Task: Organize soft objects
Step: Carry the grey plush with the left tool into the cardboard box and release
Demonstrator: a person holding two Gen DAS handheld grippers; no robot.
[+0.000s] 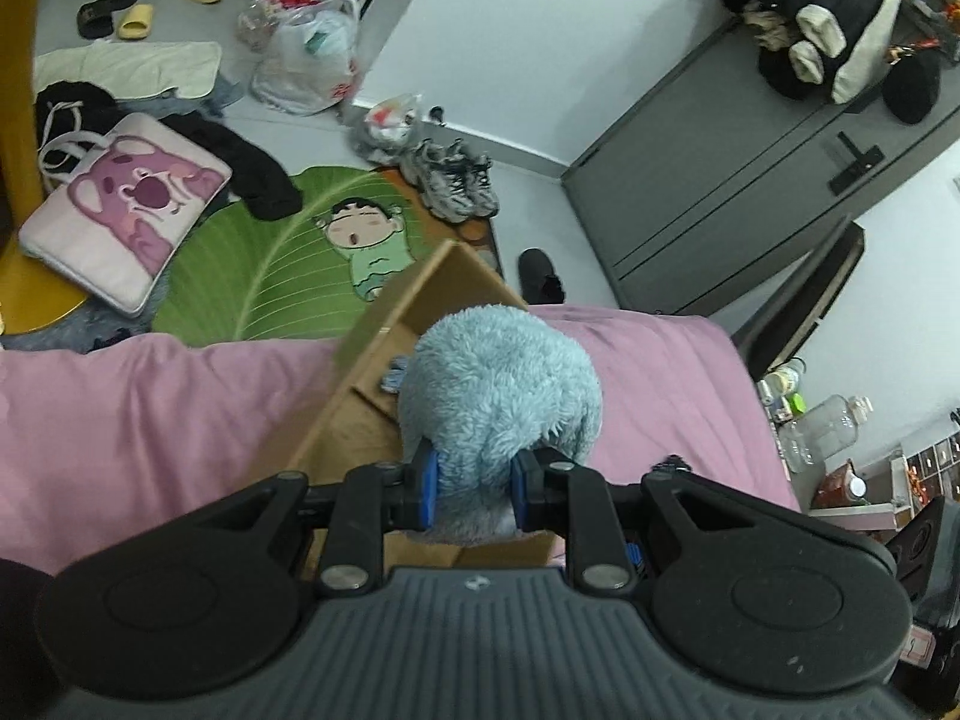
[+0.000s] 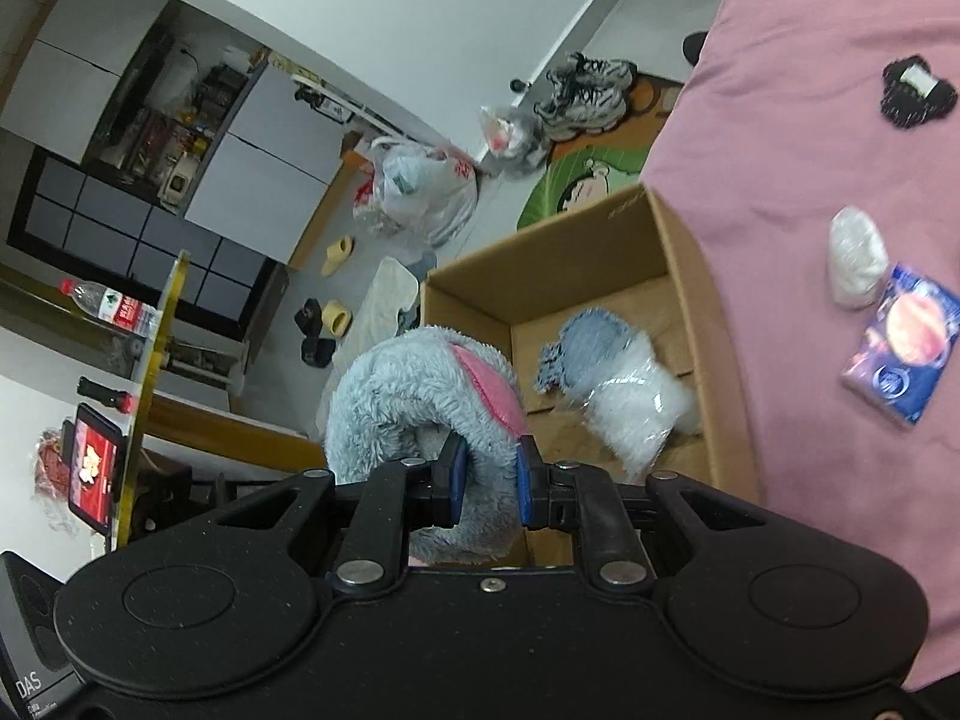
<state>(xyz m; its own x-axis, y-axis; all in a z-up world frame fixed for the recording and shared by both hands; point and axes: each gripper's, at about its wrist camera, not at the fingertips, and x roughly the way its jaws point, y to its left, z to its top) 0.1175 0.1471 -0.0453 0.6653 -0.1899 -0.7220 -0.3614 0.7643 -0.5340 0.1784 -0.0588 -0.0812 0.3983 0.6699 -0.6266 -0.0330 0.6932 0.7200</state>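
Observation:
My left gripper [image 1: 474, 489] is shut on a fluffy light-blue plush toy [image 1: 501, 384] and holds it over the open cardboard box [image 1: 360, 414] on the pink bed. My right gripper [image 2: 489, 483] is shut on another part of the same plush toy [image 2: 414, 390], which shows a pink patch. It hangs at the box's near left corner [image 2: 480, 276]. Inside the box lie a blue knitted item [image 2: 591, 342] and a clear bag of white stuff [image 2: 636, 414].
On the pink bedsheet [image 2: 810, 138] lie a black hair tie [image 2: 912, 90], a white pouch [image 2: 855, 264] and a blue tissue pack [image 2: 900, 351]. The floor holds a green leaf rug [image 1: 270, 264], a pink bag [image 1: 126, 204], sneakers [image 1: 456, 180], plastic bags and slippers.

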